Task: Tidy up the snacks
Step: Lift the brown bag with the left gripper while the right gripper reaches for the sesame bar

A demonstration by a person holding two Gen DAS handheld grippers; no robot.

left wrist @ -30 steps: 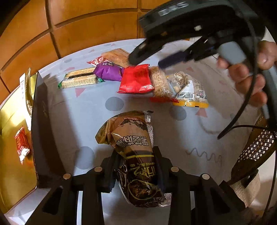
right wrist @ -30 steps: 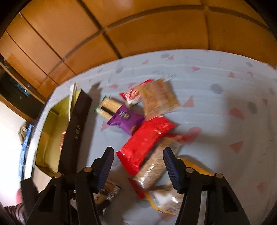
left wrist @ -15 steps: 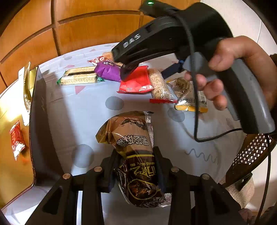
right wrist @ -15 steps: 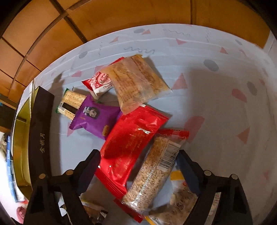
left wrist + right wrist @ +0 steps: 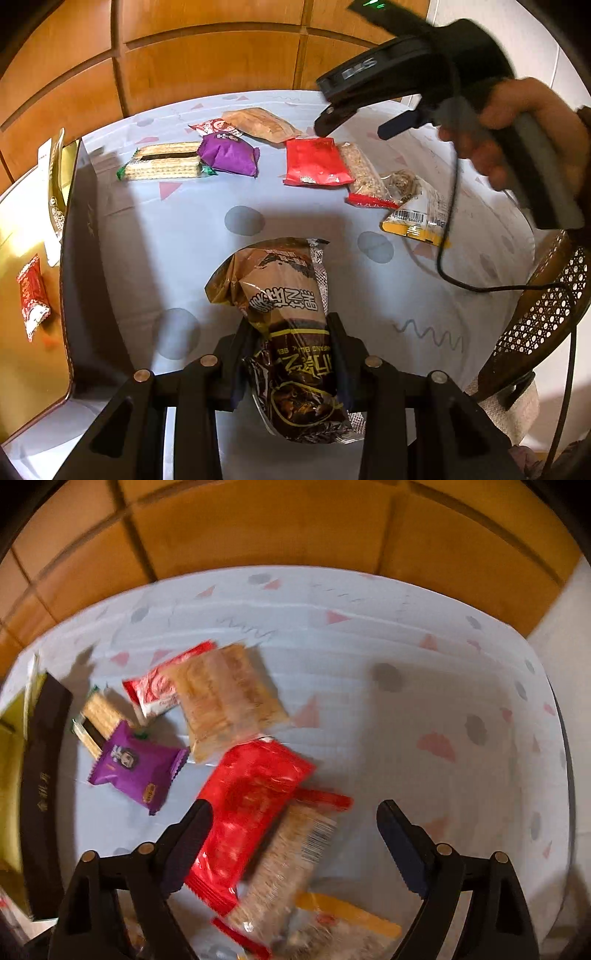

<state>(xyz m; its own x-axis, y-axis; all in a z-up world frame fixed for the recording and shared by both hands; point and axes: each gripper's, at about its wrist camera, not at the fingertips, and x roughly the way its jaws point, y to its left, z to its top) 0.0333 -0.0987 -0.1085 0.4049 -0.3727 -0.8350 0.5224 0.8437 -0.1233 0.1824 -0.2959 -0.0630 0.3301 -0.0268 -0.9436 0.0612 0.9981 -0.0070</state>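
A brown snack packet [image 5: 284, 314] sticks up and forward from my left gripper [image 5: 291, 332], which is shut on its lower half above the patterned tablecloth [image 5: 166, 229]. My right gripper [image 5: 293, 808] stands open and points down over a red packet [image 5: 251, 794] and a grain bar [image 5: 288, 860], with neither pad touching them. The left wrist view shows that right gripper [image 5: 358, 127], held by a hand [image 5: 528, 129], hovering just above the red packet [image 5: 314, 162] and the grain bar [image 5: 364, 177].
Across the far side of the cloth lie a purple packet [image 5: 229, 155], a cracker pack [image 5: 162, 166], a tan wafer packet [image 5: 262, 123] and a yellow-edged clear packet [image 5: 417, 210]. A gold box with a dark wall [image 5: 81, 258] holds a small red packet [image 5: 31, 295]. A wicker chair [image 5: 546, 306] stands at the right.
The right gripper's jaws have spread much wider, and it has tipped downward and moved over the red packet and the grain bar. The left gripper holds the brown packet as before.
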